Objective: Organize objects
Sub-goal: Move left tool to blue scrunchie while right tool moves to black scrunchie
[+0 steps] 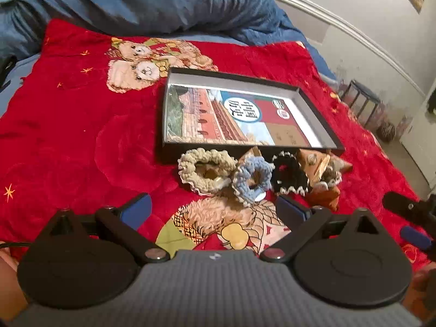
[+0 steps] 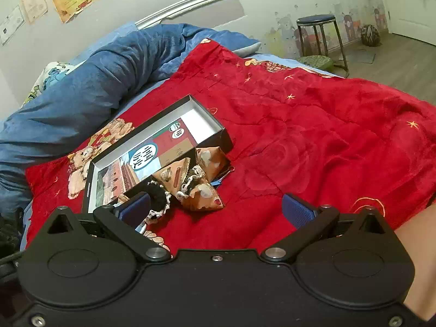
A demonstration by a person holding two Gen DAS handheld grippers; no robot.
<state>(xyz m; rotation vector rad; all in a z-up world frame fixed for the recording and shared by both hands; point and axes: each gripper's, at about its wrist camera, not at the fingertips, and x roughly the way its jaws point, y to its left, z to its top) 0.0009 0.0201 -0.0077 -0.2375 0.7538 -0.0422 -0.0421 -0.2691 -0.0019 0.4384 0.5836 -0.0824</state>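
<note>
A shallow black box (image 1: 316, 114) with a printed picture card on its floor lies on the red blanket (image 1: 68, 125). Along its near side lie a cream crocheted scrunchie (image 1: 204, 171), a blue one (image 1: 252, 179), a black one with white trim (image 1: 288, 175) and brown patterned fabric pieces (image 1: 318, 169). My left gripper (image 1: 215, 212) hovers open just short of the scrunchies, nothing between its fingers. In the right wrist view the box (image 2: 226, 139), black scrunchie (image 2: 159, 197) and brown fabric pieces (image 2: 201, 196) sit left of centre; my right gripper (image 2: 216, 209) is open and empty over bare blanket.
A rumpled blue duvet (image 1: 152, 2) lies along the far side of the bed, against the wall. The red blanket (image 2: 313, 141) spreads wide to the right. A stool (image 2: 317, 35) and a dark ball (image 2: 370, 35) stand on the floor beyond the bed's edge.
</note>
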